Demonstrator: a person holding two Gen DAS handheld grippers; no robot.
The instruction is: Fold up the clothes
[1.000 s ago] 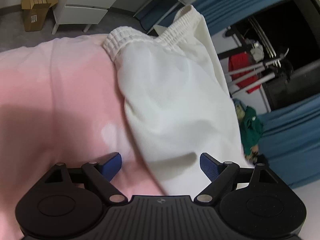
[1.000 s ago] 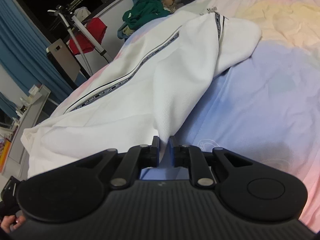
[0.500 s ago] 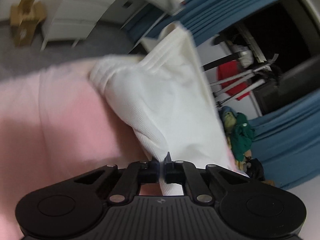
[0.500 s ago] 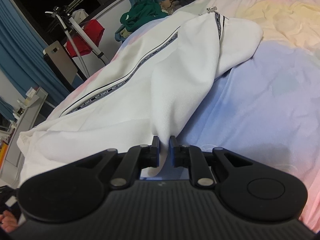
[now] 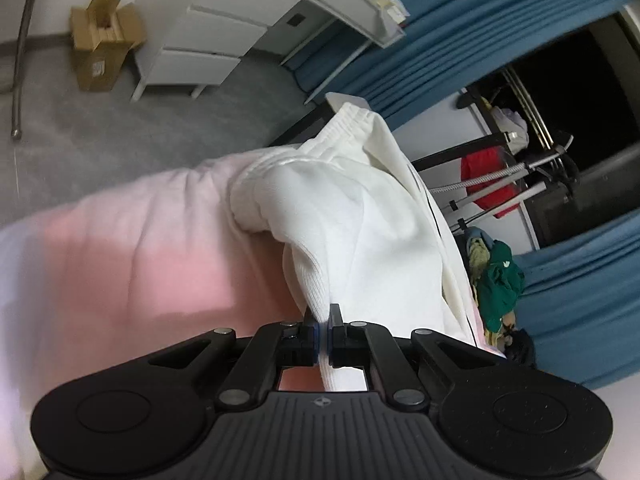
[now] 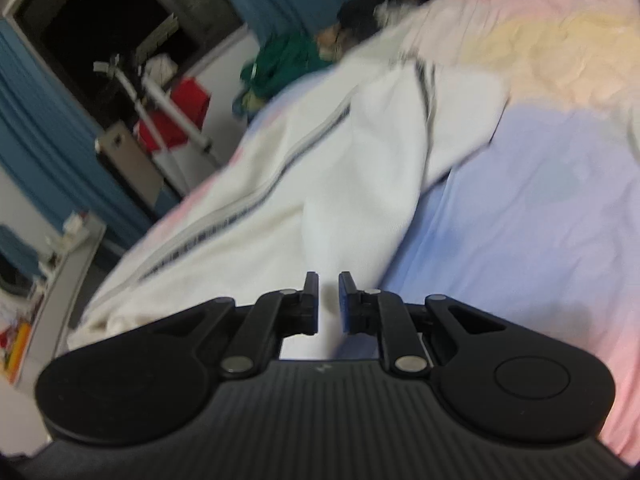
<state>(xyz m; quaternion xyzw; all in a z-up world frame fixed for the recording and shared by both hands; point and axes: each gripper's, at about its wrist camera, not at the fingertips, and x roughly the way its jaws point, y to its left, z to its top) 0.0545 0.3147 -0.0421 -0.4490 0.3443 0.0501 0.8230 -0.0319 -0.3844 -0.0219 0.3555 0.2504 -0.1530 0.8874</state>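
Note:
White trousers (image 5: 360, 216) with an elastic waistband and a black side stripe lie on a bed with a pastel cover (image 5: 120, 264). My left gripper (image 5: 323, 314) is shut on a fold of the trousers near the waist and lifts it off the pink part of the cover. In the right wrist view the trousers (image 6: 340, 184) stretch away along the bed (image 6: 540, 220), the legs doubled over at the far end. My right gripper (image 6: 328, 280) is shut on the white cloth at its near edge; this view is blurred.
A white drawer unit (image 5: 208, 40) and a cardboard box (image 5: 100, 56) stand on the grey floor beyond the bed. Blue curtains (image 5: 420, 32), a drying rack with a red garment (image 5: 488, 180) and a pile of green clothes (image 5: 496, 280) are to the side.
My left gripper closed on the trousers near the waistband and has lifted the cloth. My right gripper kept its hold and has moved, blurring its view.

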